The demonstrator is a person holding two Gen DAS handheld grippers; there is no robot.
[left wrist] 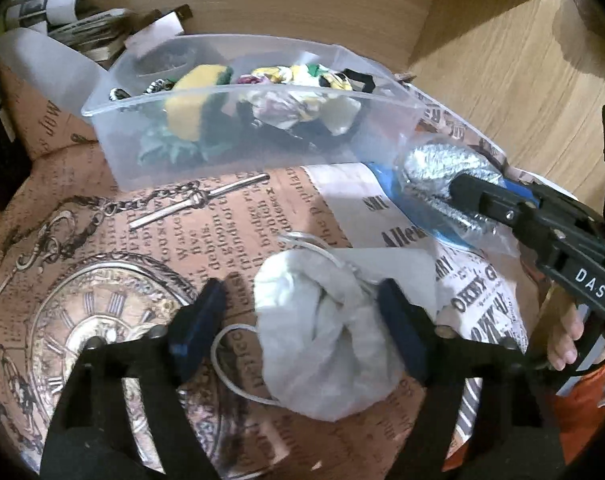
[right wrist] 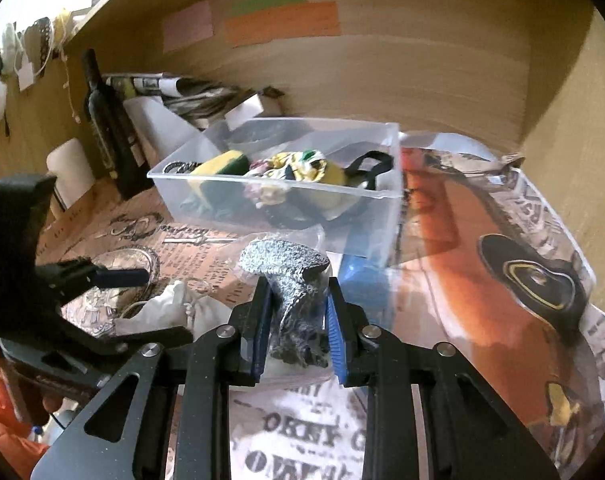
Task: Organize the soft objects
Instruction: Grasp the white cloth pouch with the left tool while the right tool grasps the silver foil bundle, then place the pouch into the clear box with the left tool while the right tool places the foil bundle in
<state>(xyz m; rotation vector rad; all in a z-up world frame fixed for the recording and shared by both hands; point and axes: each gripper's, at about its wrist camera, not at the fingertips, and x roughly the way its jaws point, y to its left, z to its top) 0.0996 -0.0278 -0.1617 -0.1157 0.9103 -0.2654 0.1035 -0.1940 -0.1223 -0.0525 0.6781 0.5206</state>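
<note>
Jaws: our right gripper [right wrist: 298,320] clamps the scourer [right wrist: 290,276]; left gripper [left wrist: 302,330] straddles the mask [left wrist: 322,344], apart.
Risk: we may snag the bin [right wrist: 390,208] rim.

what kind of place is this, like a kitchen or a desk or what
Probably a home desk or craft nook with wooden walls: sticky notes on the back panel, a newspaper-print cover on the table, and a clear bin of soft odds and ends.

Crumpled white pouch [left wrist: 322,336], bagged silver scrubber [right wrist: 294,280]
</note>
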